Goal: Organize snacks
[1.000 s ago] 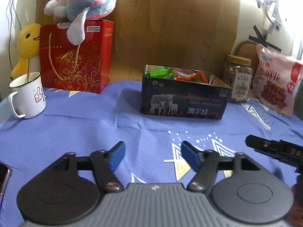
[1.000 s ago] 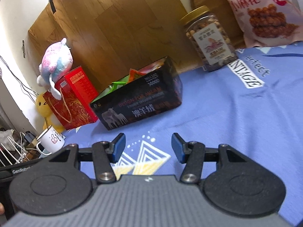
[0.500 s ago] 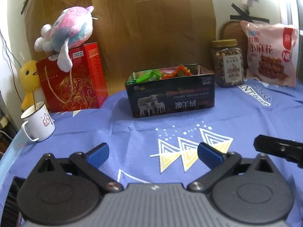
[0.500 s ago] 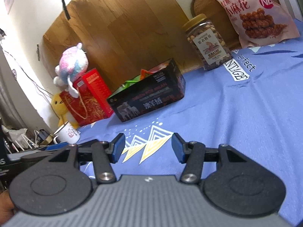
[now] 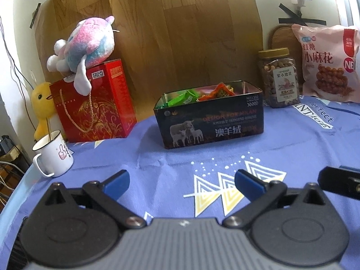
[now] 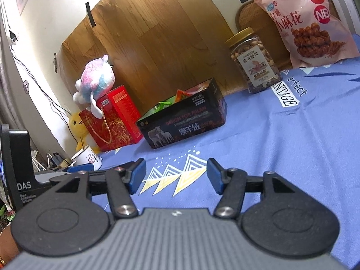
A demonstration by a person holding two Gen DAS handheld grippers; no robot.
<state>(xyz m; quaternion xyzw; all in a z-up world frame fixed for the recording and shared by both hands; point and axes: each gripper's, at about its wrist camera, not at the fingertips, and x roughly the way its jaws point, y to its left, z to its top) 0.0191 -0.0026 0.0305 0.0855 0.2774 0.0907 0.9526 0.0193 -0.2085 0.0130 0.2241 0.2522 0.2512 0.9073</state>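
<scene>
Both the left gripper (image 5: 181, 183) and right gripper (image 6: 175, 175) hung empty, jaws just widened; a careless reach risked toppling the far nut jar (image 5: 280, 77).

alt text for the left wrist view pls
Open, empty left gripper hovers over a blue tablecloth, facing a black tin holding snack packets. Behind: nut jar, pink snack bag, red gift bag, white mug.

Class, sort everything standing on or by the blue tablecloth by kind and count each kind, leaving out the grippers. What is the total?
Snack containers: 3 – black tin, nut jar, pink snack bag
Soft toys: 2 – pink plush, yellow duck
Gift bags: 1 – red gift bag
Mugs: 1 – white mug
Total: 7
</scene>
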